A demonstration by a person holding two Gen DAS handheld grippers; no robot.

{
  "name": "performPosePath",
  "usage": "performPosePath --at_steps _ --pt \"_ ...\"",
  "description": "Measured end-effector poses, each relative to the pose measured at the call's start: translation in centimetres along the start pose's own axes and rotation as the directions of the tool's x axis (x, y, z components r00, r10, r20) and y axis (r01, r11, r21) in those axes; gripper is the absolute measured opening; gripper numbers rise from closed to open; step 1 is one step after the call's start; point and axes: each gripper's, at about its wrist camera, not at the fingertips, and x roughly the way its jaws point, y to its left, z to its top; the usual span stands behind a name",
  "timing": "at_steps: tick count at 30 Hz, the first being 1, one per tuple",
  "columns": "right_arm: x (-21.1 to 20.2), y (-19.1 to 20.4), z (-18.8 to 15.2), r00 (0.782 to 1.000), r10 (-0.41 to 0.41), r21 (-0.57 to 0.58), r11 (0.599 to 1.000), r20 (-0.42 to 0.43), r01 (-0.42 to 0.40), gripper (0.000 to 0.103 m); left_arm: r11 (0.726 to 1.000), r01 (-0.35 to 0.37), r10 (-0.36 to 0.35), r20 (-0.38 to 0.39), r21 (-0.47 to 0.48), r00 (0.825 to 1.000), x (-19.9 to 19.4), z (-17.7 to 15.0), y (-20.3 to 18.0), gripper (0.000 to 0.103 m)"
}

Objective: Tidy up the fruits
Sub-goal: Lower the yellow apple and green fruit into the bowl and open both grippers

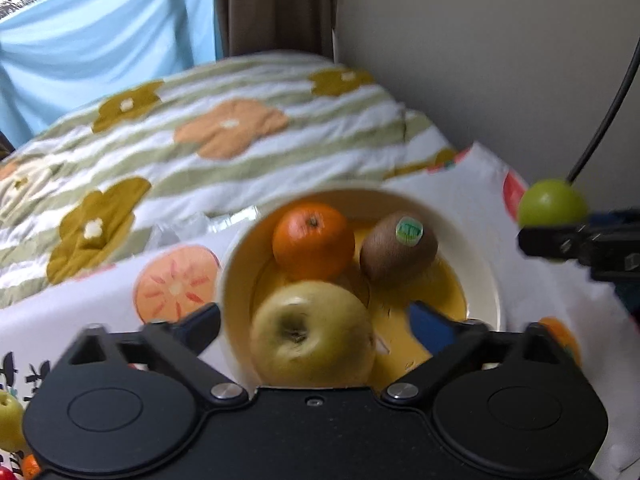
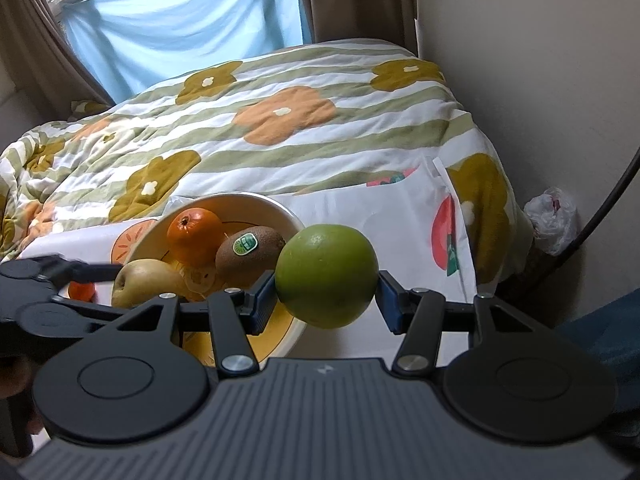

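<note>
Three fruits sit in the cream bowl [image 1: 236, 280] on the fruit-print cloth [image 1: 100, 312]: a yellow apple [image 1: 312, 336] at the near side, an orange [image 1: 313, 240] behind it, and a brown kiwi [image 1: 398, 252] with a green sticker to the right of the orange. Left gripper [image 1: 314, 324]: fingers spread wide on either side of the yellow apple, not touching it, grasping nothing; the left finger [image 1: 200, 324] is outside the bowl rim, the right one over the bowl. A second yellow apple [image 1: 10, 420] lies at the far left edge on the cloth, with small orange and red fruit just below it. Right gripper [image 2: 327, 300]: blue pads [image 2: 262, 300] clenched on a green apple [image 2: 326, 276], held in the air just right of the bowl. Behind the cloth lies a striped flower quilt [image 2: 280, 128]; a blue curtain [image 2: 180, 12] hangs over the window. White plastic bag [image 2: 554, 216] at far right by the wall.
</note>
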Motion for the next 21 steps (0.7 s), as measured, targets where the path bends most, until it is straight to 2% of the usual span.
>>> performPosePath --at_steps 5,11,15,21 --pt "0.2 0.5 0.3 1.0 0.025 -0.049 0.998 -0.018 -0.026 0.068 0.999 -0.005 0.005 0.008 -0.04 1.0 -2.0 -0.3 0.7 0.103" --pt "0.4 1.6 0.2 0.996 0.083 -0.103 0.991 -0.022 -0.085 0.068 0.994 -0.053 0.057 0.039 -0.097 0.998 -4.6 -1.6 1.6 0.103" --pt "1.6 3.3 -0.5 0.989 0.14 -0.216 0.965 -0.041 -0.146 0.068 0.985 -0.085 0.096 0.066 -0.153 0.993 -6.1 -2.7 2.2 0.103" --pt "2.7 5.4 -2.2 0.975 0.214 -0.318 0.921 -0.064 -0.224 0.068 0.967 -0.124 0.137 0.046 -0.222 0.989 -6.9 -4.5 3.3 0.103"
